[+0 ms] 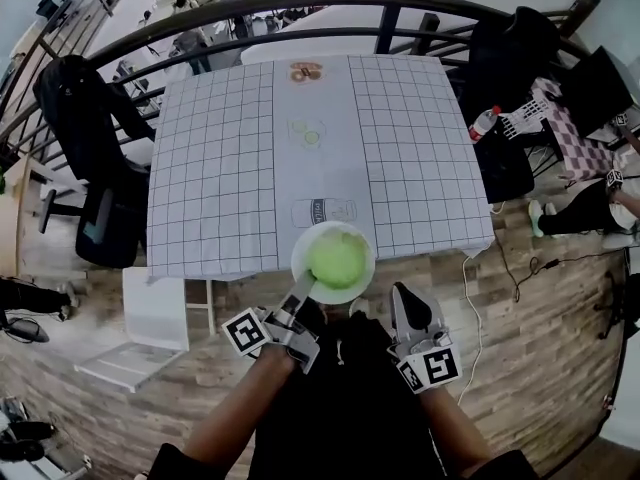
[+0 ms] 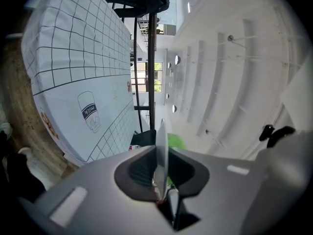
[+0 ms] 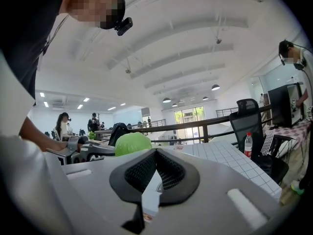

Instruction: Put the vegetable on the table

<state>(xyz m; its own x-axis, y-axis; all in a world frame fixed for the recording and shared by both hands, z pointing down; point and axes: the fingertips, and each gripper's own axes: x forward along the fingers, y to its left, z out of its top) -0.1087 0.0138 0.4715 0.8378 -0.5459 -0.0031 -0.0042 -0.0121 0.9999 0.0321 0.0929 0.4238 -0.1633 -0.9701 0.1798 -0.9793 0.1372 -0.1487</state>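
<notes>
A round green vegetable (image 1: 337,258) lies on a white plate (image 1: 301,249) that hangs over the front edge of the grid-patterned table (image 1: 220,168). My left gripper (image 1: 303,293) is shut on the plate's near rim. In the left gripper view the plate (image 2: 162,151) stands edge-on between the pads, with the vegetable (image 2: 177,142) just behind them. My right gripper (image 1: 400,293) hovers to the right of the plate, below the table edge, shut and holding nothing. From the right gripper view the vegetable (image 3: 132,143) shows over the closed jaws, to the left.
Printed pictures run down the table's middle strip, with a milk bottle print (image 1: 323,211) nearest the plate. Black office chairs stand at the left (image 1: 85,118) and right (image 1: 510,58). A curved railing (image 1: 300,3) passes behind the table. A water bottle (image 1: 483,123) sits at the right.
</notes>
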